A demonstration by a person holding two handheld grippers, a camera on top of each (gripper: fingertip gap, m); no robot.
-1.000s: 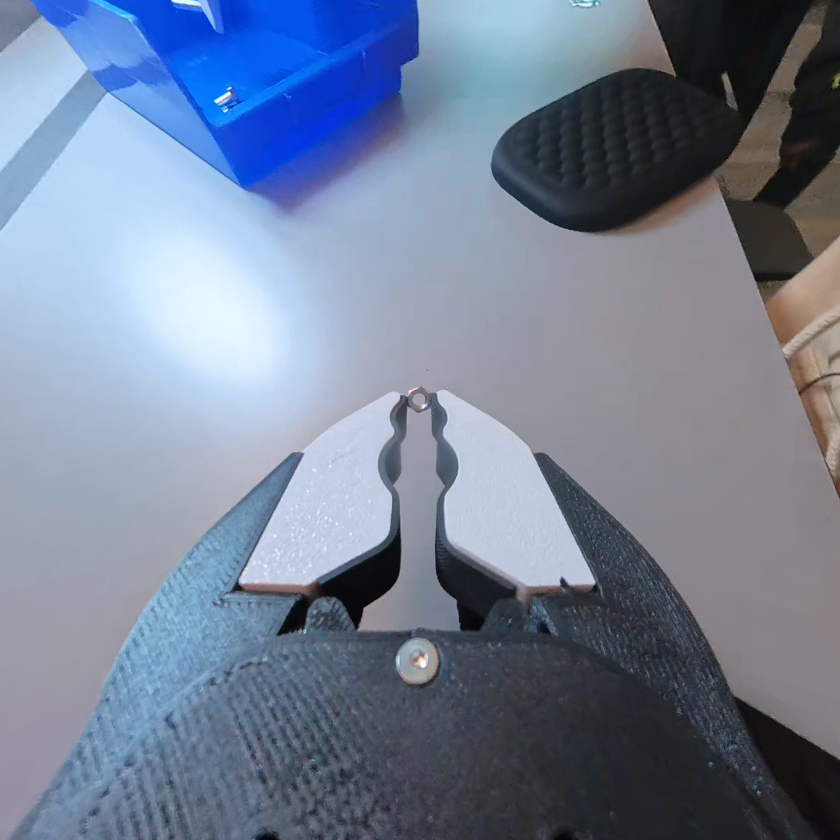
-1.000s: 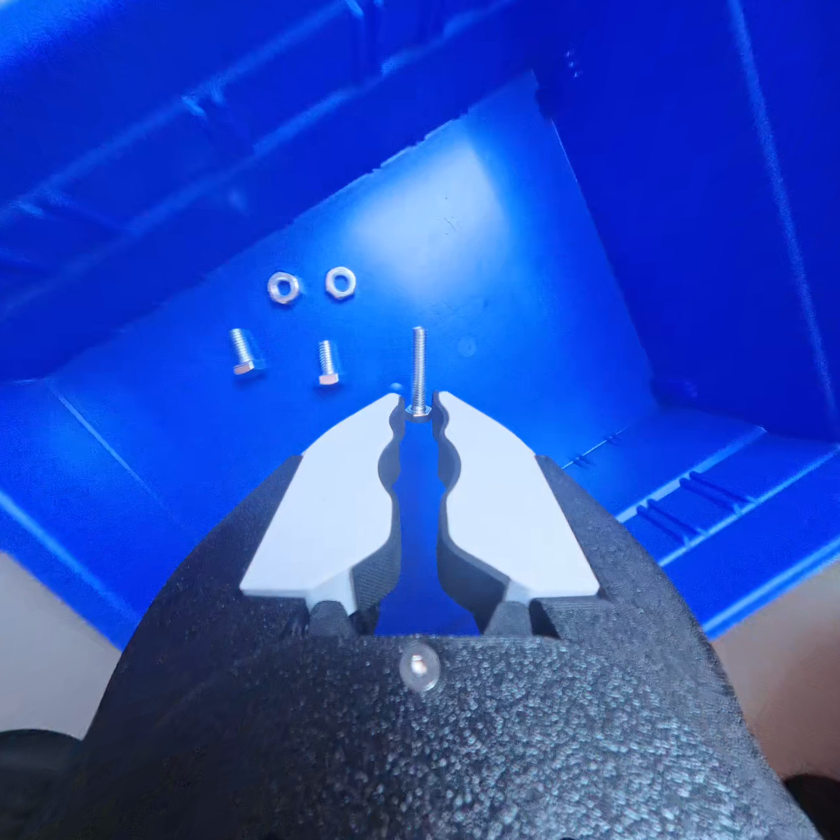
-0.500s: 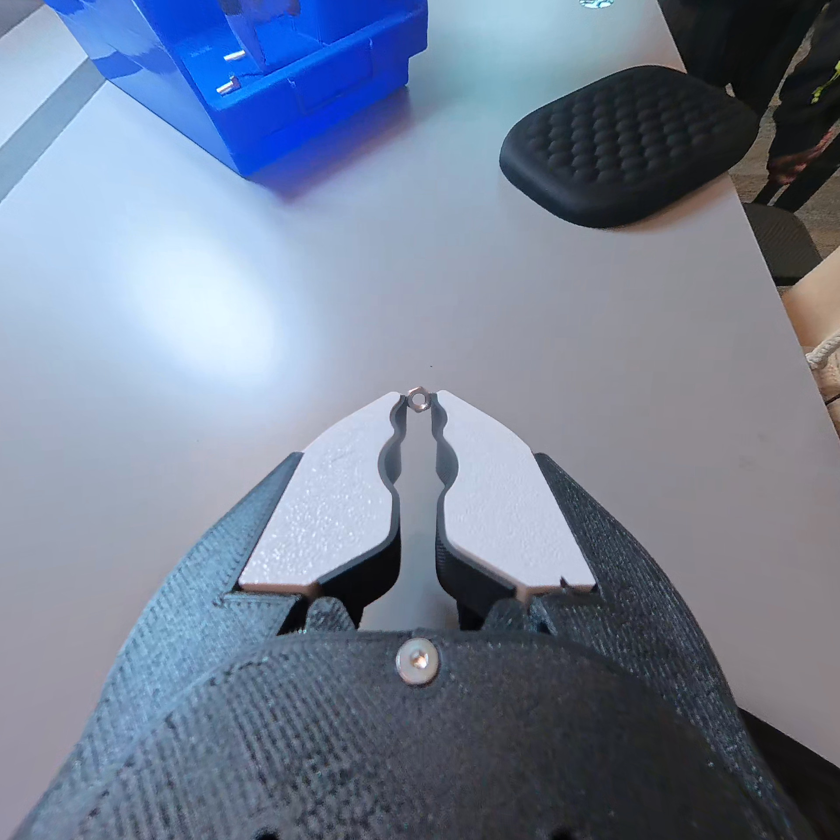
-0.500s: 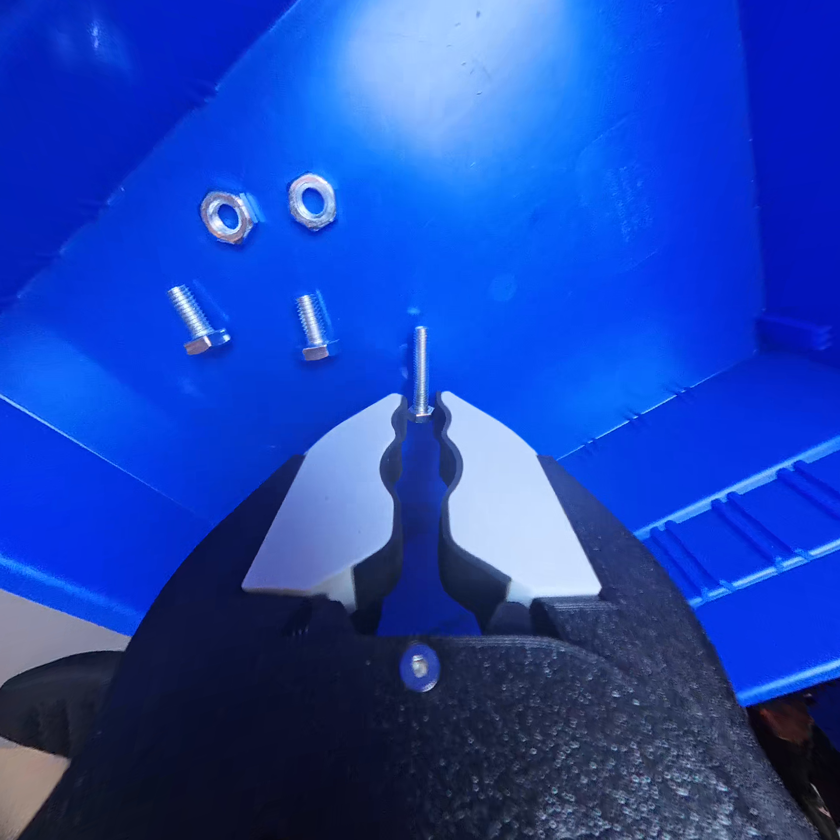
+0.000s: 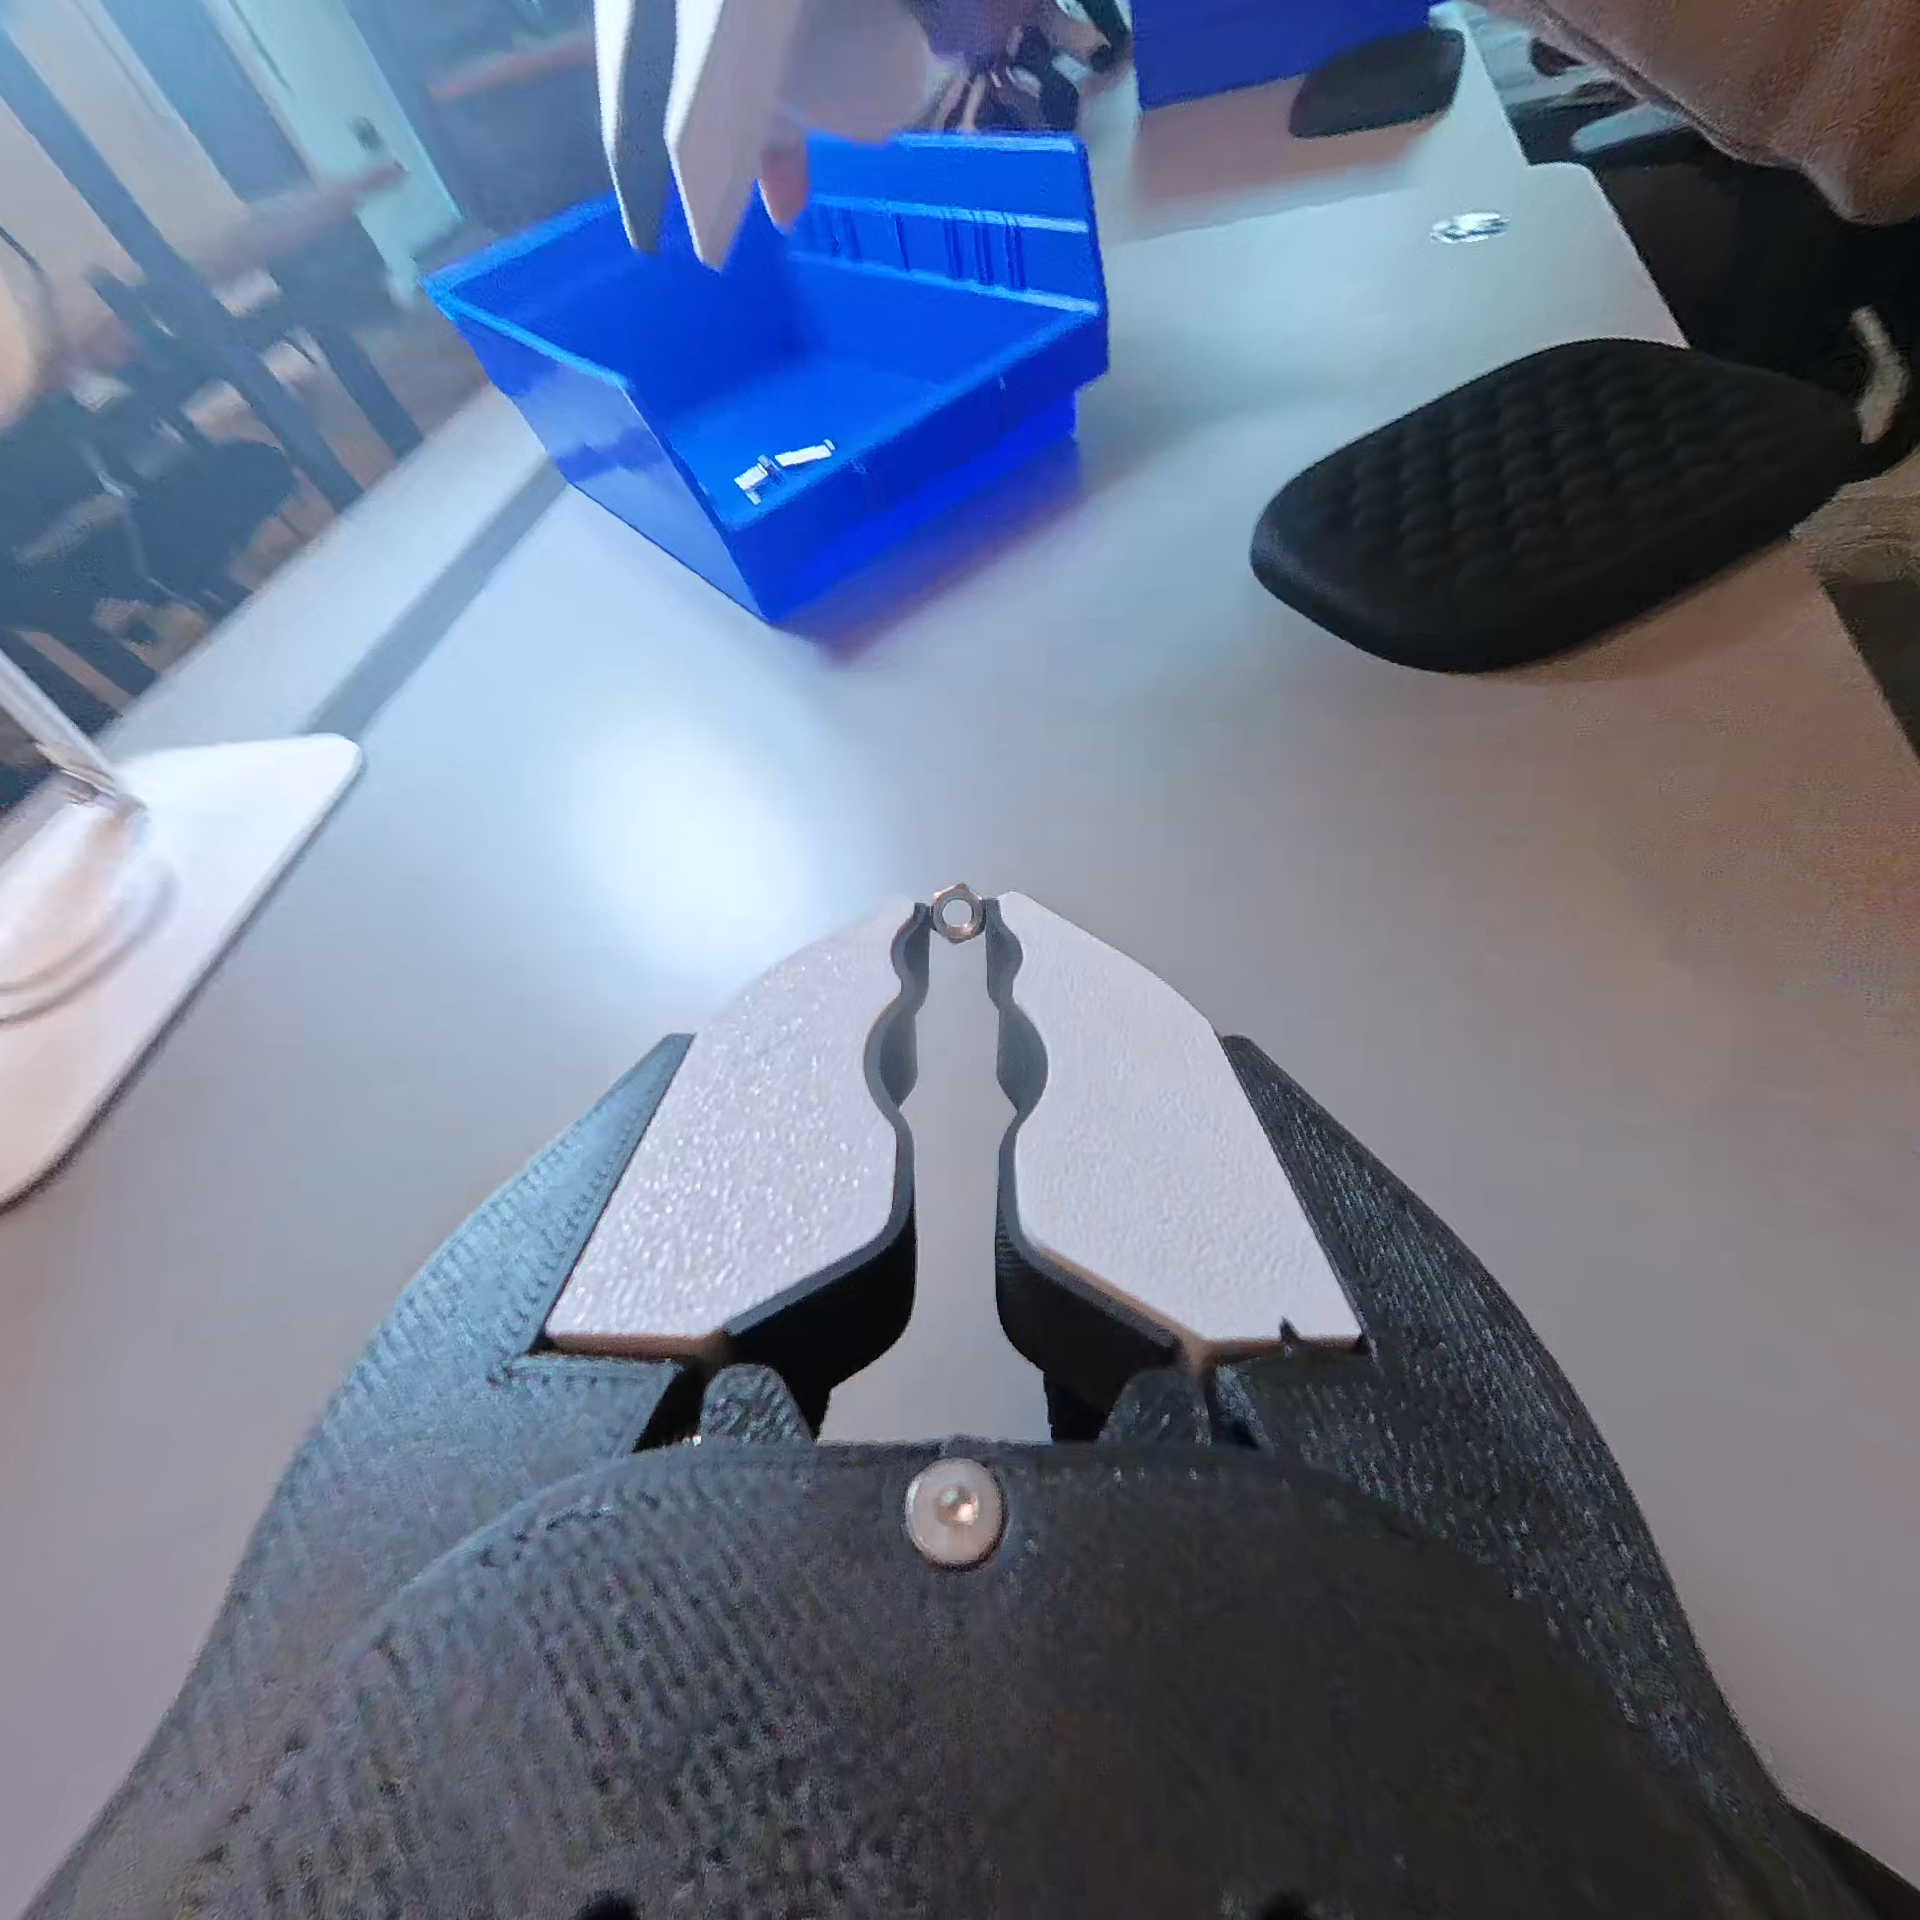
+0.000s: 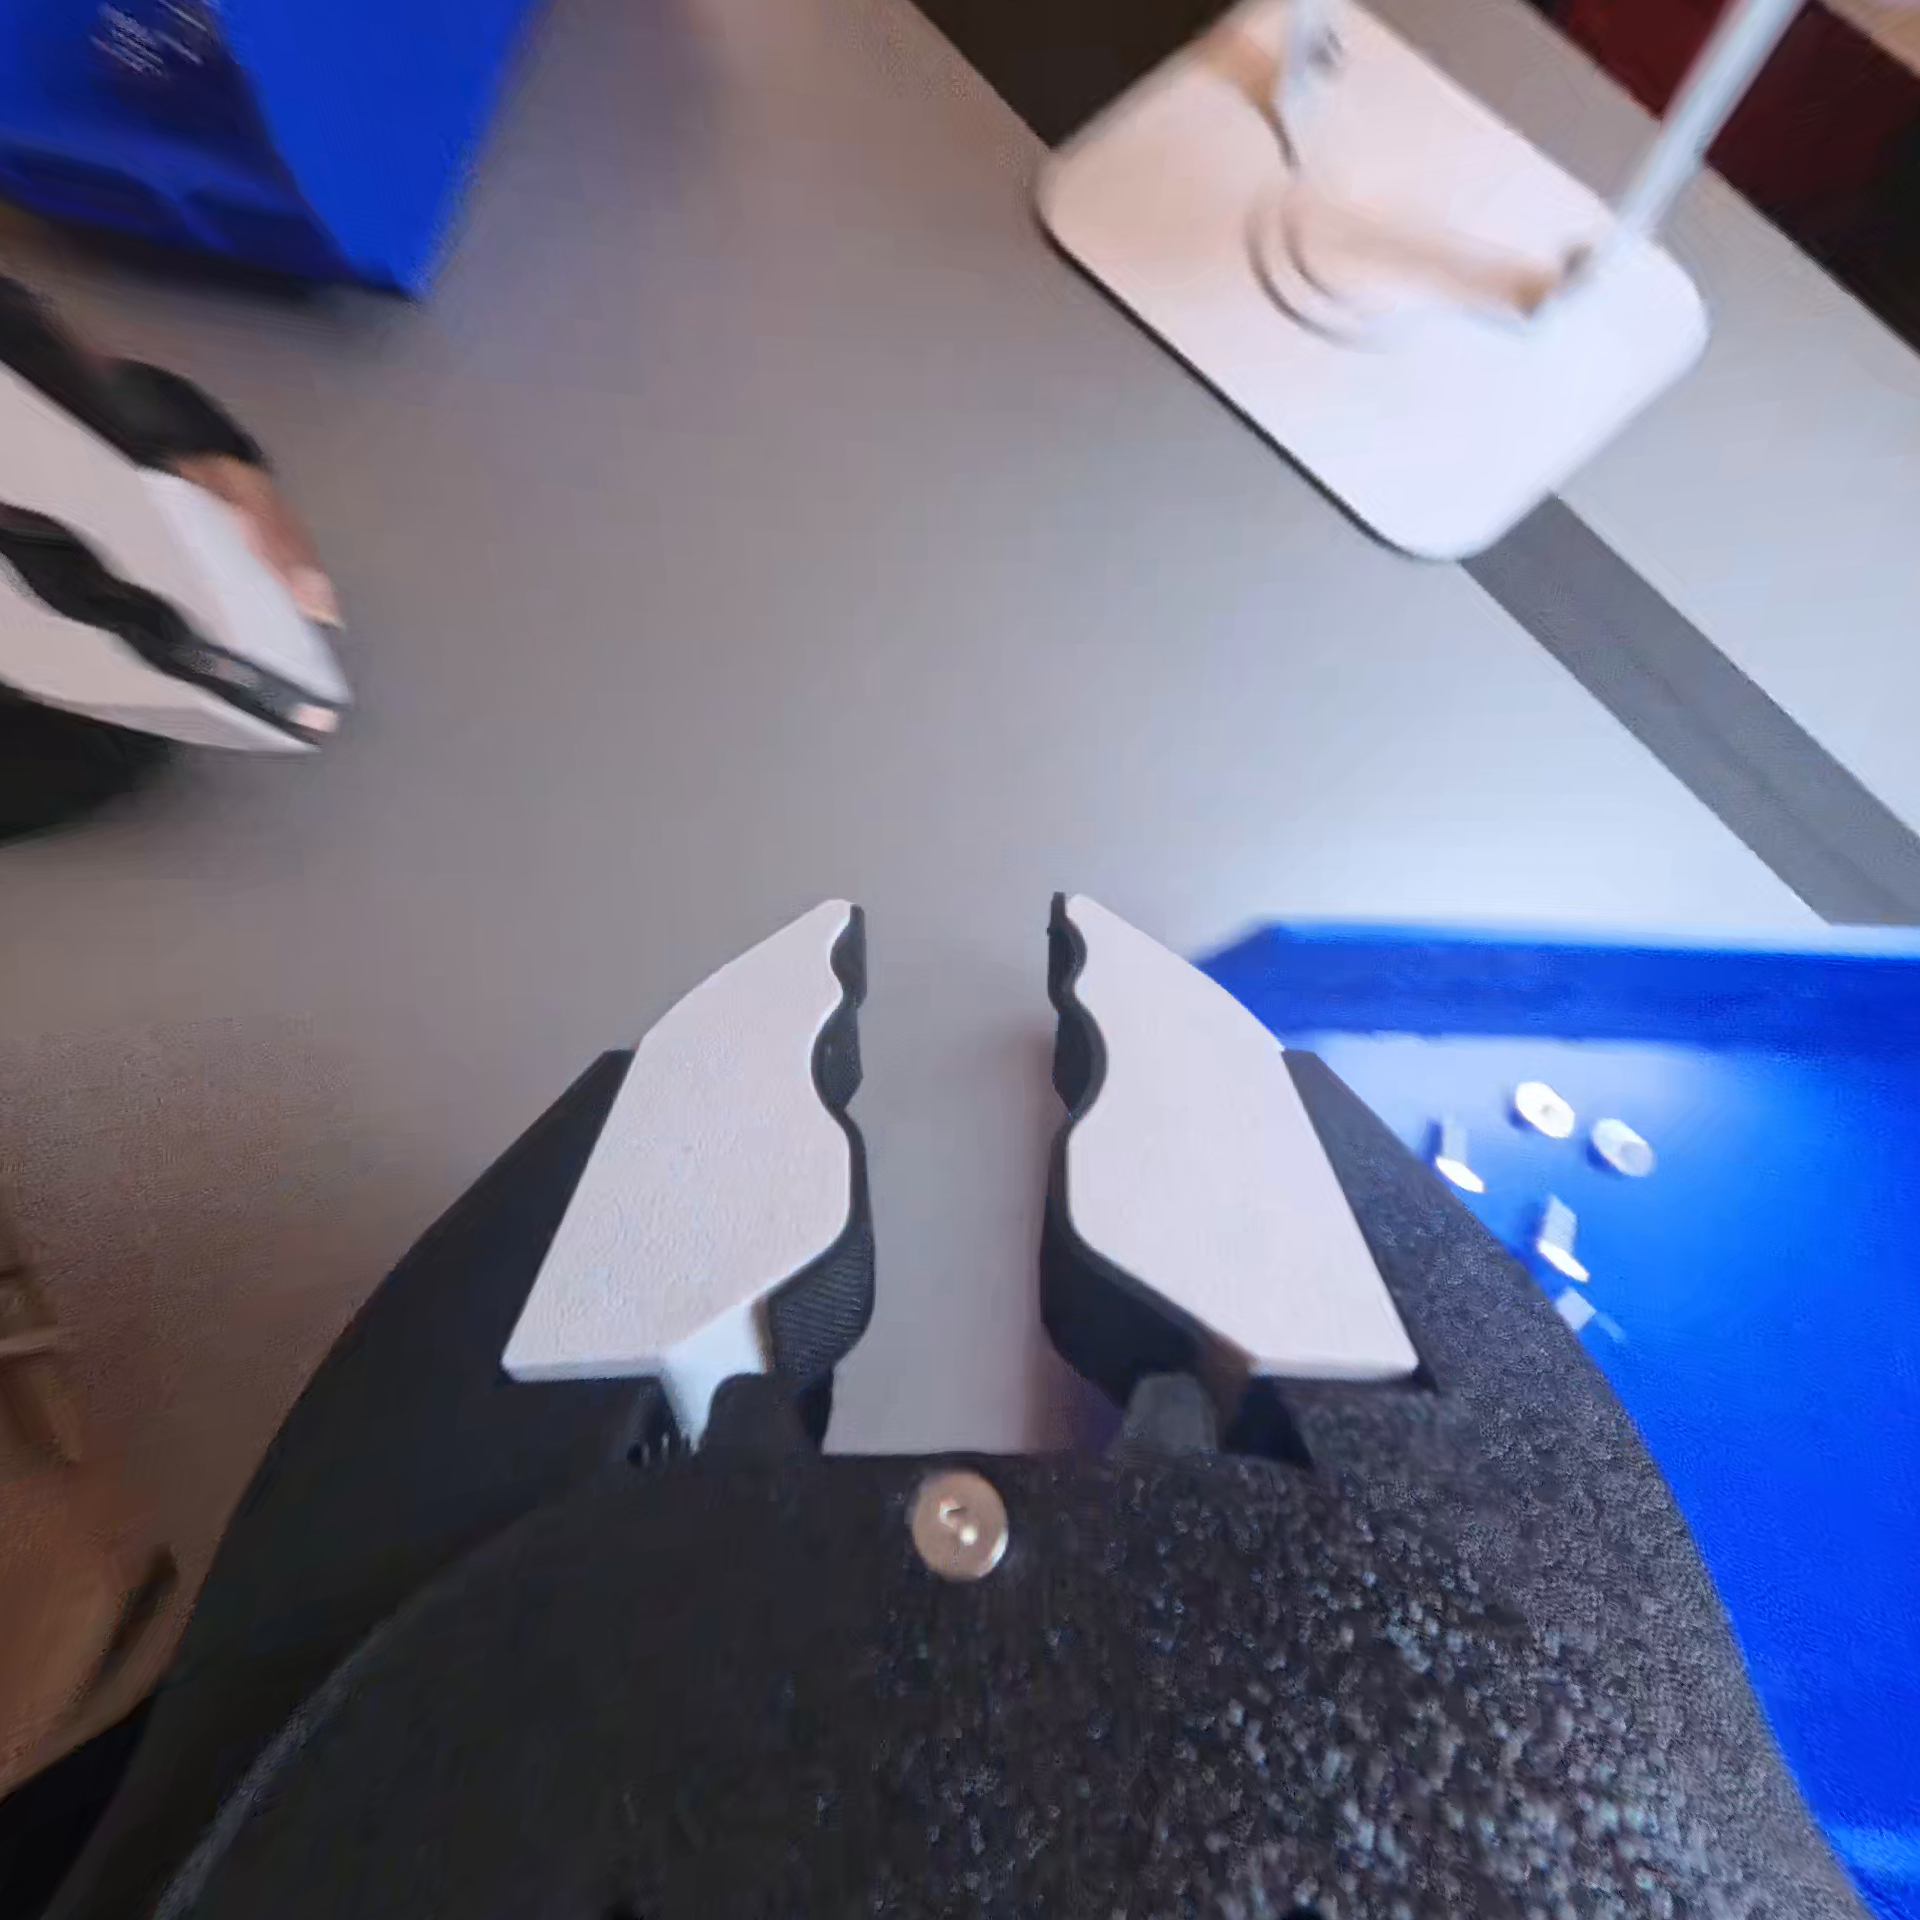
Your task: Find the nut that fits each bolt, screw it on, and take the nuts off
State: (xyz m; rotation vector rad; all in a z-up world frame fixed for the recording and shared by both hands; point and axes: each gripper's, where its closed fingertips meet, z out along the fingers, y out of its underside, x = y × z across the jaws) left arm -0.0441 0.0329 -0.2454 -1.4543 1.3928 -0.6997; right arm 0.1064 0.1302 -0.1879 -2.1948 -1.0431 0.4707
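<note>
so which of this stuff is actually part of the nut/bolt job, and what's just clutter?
Job:
- small nut, pinched in left gripper
- right gripper, open, empty
- blue bin
- two nuts and bolts in bin

Clutter:
- black textured pad
- white stand base
- grey table

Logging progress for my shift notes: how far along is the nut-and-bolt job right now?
Done: no visible nut sits on a bolt; two nuts and short bolts lie loose in the blue bin. In hand: the left claw pinches one small nut; the right claw is open, empty. Left: probably dropping that nut in the bin.
</note>
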